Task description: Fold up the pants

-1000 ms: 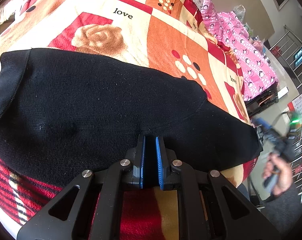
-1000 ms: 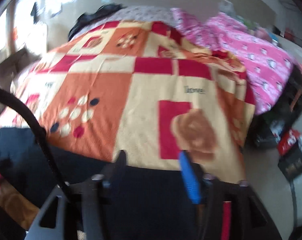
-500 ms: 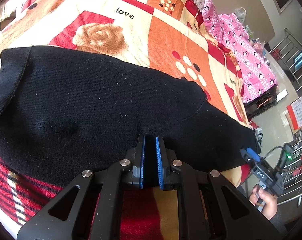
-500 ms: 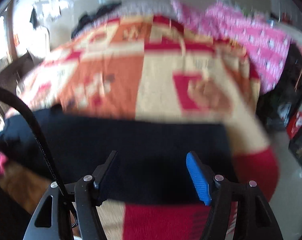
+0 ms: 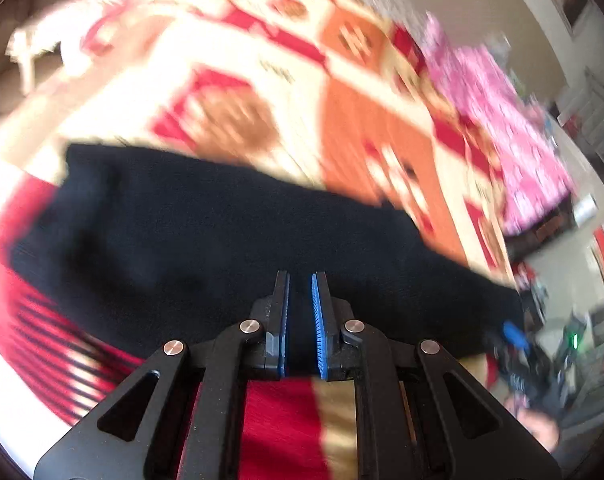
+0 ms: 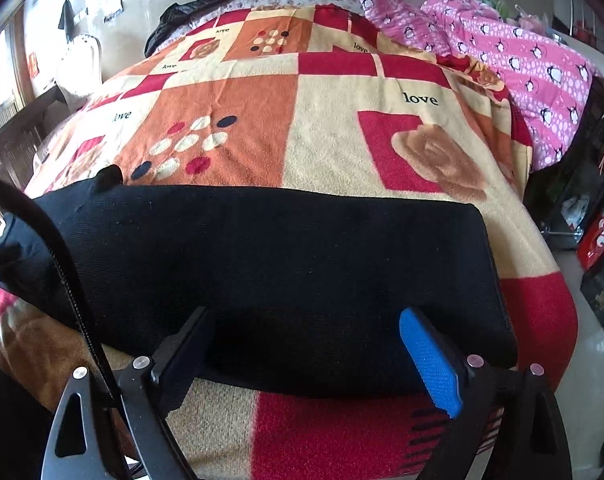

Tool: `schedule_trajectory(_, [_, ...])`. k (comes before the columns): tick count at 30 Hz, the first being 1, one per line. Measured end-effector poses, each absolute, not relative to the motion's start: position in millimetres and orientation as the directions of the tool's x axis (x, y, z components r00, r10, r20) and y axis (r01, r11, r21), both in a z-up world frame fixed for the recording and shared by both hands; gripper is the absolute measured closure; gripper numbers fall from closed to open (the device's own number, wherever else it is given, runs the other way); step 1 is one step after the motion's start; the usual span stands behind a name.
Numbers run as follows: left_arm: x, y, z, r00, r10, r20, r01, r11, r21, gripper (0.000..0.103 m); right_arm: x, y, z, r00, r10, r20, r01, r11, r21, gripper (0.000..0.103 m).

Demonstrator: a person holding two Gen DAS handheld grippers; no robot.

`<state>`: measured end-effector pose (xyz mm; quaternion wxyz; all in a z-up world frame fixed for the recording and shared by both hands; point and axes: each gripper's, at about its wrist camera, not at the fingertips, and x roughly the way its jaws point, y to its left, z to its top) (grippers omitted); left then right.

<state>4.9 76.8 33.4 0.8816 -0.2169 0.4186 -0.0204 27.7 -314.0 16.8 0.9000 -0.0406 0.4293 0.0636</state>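
Note:
Black pants (image 6: 281,248) lie folded in a long band across the near part of a patchwork blanket (image 6: 334,132). My right gripper (image 6: 306,314) stands over their near edge at the right end. Its jaws are opening wide; the fabric lies between the pads, which do not press on it. In the blurred left wrist view the pants (image 5: 221,220) span the frame. My left gripper (image 5: 300,276) is nearly closed, with black fabric of the near edge pinched between its blue pads. The right gripper's blue pad (image 5: 510,336) and a hand (image 5: 538,428) show at the lower right.
The blanket covers a bed whose right edge (image 6: 558,280) drops to the floor. A pink penguin quilt (image 6: 522,52) lies at the far right, a dark garment (image 6: 189,8) at the far end. Boxes (image 6: 598,240) stand on the floor. A black cable (image 6: 61,260) crosses the left.
My right gripper has spread its jaws wide and settled over the pants' near right edge. The left gripper has risen with the fabric between its pads, and its view is now blurred.

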Motion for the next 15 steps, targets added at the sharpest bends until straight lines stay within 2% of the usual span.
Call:
schedule_trajectory(3, [4.0, 112.0, 27.0, 0.649, -0.055, -0.759, -0.283, 0.909, -0.307, 0.093, 28.9, -316.7, 16.3, 0.626, 0.086, -0.775, -0.148, 0.989, -0.01, 0.01])
schedule_trajectory(4, [3.5, 127.5, 11.2, 0.593, 0.001, -0.805, -0.374, 0.886, -0.275, 0.093, 29.1, -317.5, 16.2, 0.627, 0.089, -0.774, -0.147, 0.989, -0.006, 0.01])
schedule_trajectory(6, [-4.9, 140.1, 0.6, 0.63, -0.044, -0.775, -0.358, 0.87, -0.34, 0.095, 29.6, -317.1, 16.4, 0.628, 0.087, -0.773, -0.143, 0.99, -0.005, 0.01])
schedule_trajectory(8, [-3.5, 131.1, 5.6, 0.606, -0.008, -0.796, -0.344, 0.899, -0.271, 0.095, 30.2, -317.7, 17.3, 0.629, 0.089, -0.772, -0.136, 0.991, 0.004, 0.01])
schedule_trajectory(10, [0.5, 121.3, 18.3, 0.585, 0.018, -0.811, -0.359, 0.902, -0.239, 0.095, 25.8, -327.3, 23.0, 0.653, 0.128, -0.746, -0.125, 0.99, 0.06, 0.016])
schedule_trajectory(11, [2.3, 110.4, 29.6, 0.602, 0.012, -0.798, -0.34, 0.909, -0.243, 0.095, 20.8, -336.5, 28.1, 0.672, 0.144, -0.726, -0.106, 0.989, 0.099, 0.023])
schedule_trajectory(14, [9.0, 66.3, 47.5, 0.646, -0.055, -0.761, -0.207, 0.948, -0.244, 0.095, -5.3, -375.9, 41.2, 0.735, 0.169, -0.656, -0.001, 0.969, 0.249, 0.024])
schedule_trajectory(15, [11.8, 45.0, 49.5, 0.651, -0.126, -0.748, -0.126, 0.954, -0.27, 0.095, -16.4, -392.7, 42.9, 0.753, 0.169, -0.636, 0.041, 0.952, 0.302, 0.024])
